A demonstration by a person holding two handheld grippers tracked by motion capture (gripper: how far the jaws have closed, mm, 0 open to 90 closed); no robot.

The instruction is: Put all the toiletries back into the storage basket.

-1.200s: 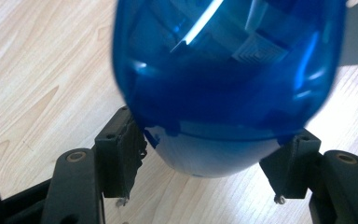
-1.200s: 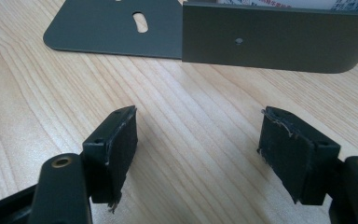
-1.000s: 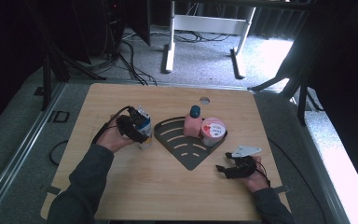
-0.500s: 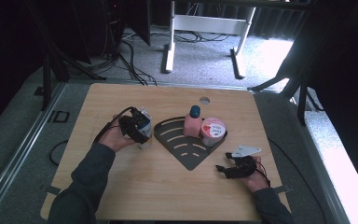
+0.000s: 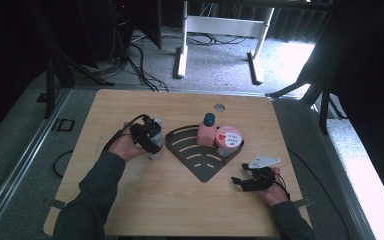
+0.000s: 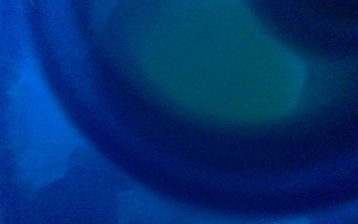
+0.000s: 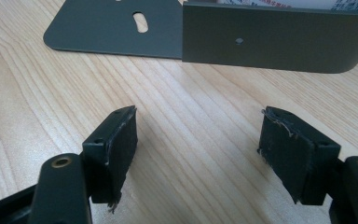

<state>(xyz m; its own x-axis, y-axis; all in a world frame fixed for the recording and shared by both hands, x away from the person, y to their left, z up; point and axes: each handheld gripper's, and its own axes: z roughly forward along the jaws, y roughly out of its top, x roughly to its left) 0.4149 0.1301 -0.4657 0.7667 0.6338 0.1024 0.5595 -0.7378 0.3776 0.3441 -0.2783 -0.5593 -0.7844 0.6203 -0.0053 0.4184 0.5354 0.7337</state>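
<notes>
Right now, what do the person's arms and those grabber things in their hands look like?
Both arms wear dark sleeves. Each hand holds a black gripper. The left gripper has a black cable looping off it. The right gripper carries a pale grey three-cornered plate on top and trails a thin black cable. Close up, its two fingers are chunky black blocks with worn, frayed pads and brass-coloured rivets at the base.

A light wooden table (image 5: pixel 180 210) with a round hole (image 5: pixel 219 107) near its far edge stands on grey carpet (image 5: pixel 22 145). Beyond it rise the white legs of a desk frame (image 5: pixel 182 45), with black cables (image 5: pixel 140 60) strewn beside them. Bright light falls on the floor at the right (the far corners stay dark).
</notes>
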